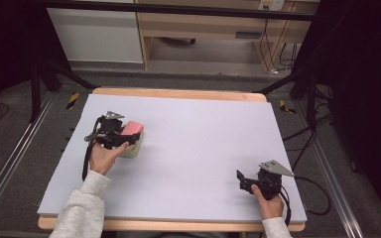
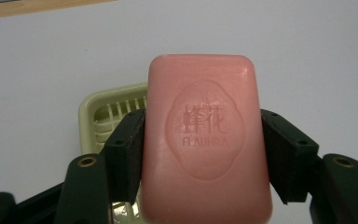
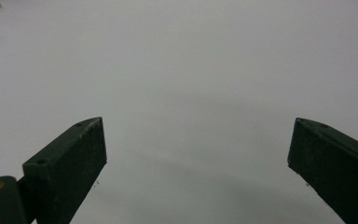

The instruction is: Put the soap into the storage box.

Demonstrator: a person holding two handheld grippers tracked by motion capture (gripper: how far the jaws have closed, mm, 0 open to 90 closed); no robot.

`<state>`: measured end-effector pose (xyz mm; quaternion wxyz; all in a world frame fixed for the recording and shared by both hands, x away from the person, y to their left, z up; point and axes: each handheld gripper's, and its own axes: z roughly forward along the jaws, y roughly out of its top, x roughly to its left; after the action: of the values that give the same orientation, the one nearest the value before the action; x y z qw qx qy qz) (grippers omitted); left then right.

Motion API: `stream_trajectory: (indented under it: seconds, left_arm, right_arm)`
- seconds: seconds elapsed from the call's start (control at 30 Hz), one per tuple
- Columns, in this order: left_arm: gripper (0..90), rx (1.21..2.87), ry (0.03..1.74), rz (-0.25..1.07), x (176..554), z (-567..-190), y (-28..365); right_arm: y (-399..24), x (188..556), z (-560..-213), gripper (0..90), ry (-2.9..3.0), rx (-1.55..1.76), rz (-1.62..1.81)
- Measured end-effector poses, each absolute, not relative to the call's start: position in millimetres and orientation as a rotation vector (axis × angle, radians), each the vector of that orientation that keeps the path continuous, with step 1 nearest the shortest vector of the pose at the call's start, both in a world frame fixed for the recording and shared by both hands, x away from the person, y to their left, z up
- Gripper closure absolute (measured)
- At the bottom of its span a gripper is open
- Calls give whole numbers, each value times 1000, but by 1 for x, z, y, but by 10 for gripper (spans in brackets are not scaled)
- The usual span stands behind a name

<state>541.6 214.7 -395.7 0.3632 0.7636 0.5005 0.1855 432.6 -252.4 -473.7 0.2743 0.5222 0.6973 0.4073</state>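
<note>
Right tongs [image 1: 248,182] nearest, low at right front of worktop [image 1: 203,129], jaws spread wide, nothing between them, only bare surface ahead.

Left tongs [image 2: 203,149] farther off, left side, clamped on pink soap bar [image 2: 207,135]; jaws press its two long edges, long axis running straight out from tongs, stamped face up toward camera.

Pale green slatted soap dish [image 2: 105,119] just below and beyond bar, partly hidden under it. Bar looks lifted above dish; contact unclear.

Likely next move: lower into dish, left hand [image 1: 104,157] far nearer.
</note>
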Motion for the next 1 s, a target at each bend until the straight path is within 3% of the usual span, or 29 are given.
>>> stream_trajectory:
  seconds: [1.0]
  left_arm:
    - [373,1978,1382,492,569,-425,225]
  right_arm:
    - [-252,434,-475,46,1880,1405,1090]
